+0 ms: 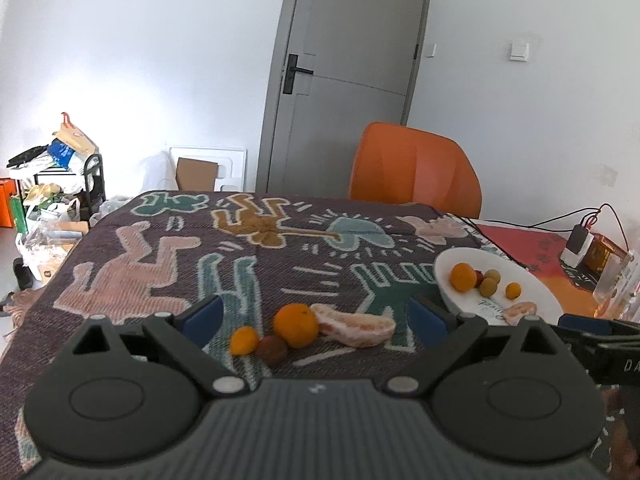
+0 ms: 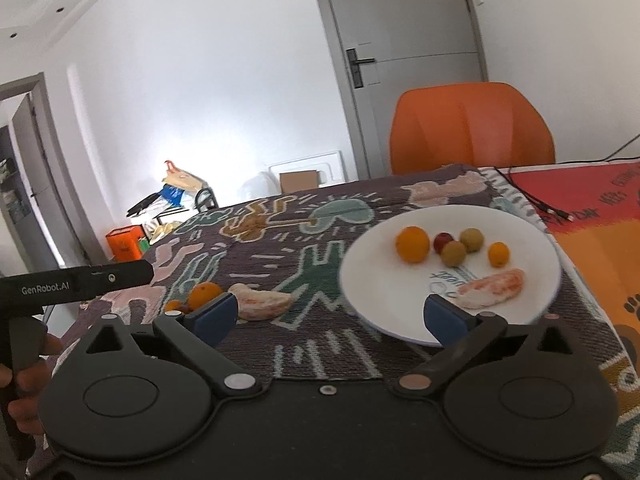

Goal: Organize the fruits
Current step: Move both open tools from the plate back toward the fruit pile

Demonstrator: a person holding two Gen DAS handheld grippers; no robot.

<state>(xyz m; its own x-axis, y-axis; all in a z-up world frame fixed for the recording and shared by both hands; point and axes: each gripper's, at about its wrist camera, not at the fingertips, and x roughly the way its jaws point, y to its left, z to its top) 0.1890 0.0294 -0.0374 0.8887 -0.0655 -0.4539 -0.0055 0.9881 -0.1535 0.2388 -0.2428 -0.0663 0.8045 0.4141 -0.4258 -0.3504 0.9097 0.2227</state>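
Note:
On the patterned tablecloth lie an orange (image 1: 296, 325), a small kumquat (image 1: 244, 340), a dark brown round fruit (image 1: 272, 351) and a peeled pomelo wedge (image 1: 354, 326). My left gripper (image 1: 314, 319) stands open just in front of them, touching none. A white plate (image 2: 532, 236) holds an orange (image 2: 412, 243), a red fruit (image 2: 443, 241), two greenish round fruits (image 2: 453, 253), a kumquat (image 2: 498, 254) and a pomelo wedge (image 2: 493, 289). My right gripper (image 2: 330, 315) is open near the plate's front rim, nothing between its fingers.
An orange chair (image 1: 414, 174) stands behind the table by a grey door (image 1: 344, 76). Cables and a small device (image 1: 576, 244) lie on the red mat at the right. A cluttered rack (image 1: 56, 184) stands at the left. A hand holds the left gripper's handle (image 2: 76, 282).

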